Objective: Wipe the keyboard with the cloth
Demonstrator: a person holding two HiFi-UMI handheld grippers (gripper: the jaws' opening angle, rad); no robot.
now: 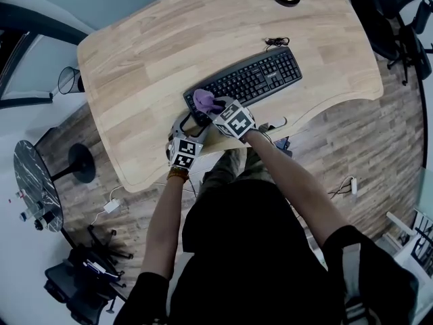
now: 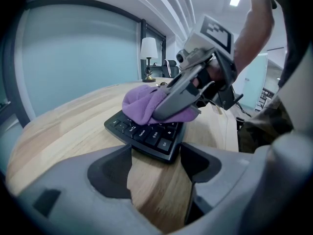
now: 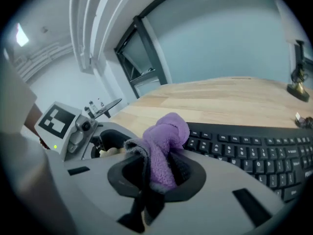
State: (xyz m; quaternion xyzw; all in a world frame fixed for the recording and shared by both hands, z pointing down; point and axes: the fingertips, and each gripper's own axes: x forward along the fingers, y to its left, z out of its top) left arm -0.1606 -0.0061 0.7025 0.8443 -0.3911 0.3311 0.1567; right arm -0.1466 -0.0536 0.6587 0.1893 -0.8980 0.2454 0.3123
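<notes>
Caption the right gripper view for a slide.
The right gripper clamps a purple cloth at the end of a black keyboard on a wooden desk.

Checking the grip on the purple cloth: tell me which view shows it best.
The right gripper view: the cloth fills the middle, pinched between the right gripper's jaws. The left gripper view shows it from the side, bunched on the keyboard's corner. The head view shows only a small purple patch.
</notes>
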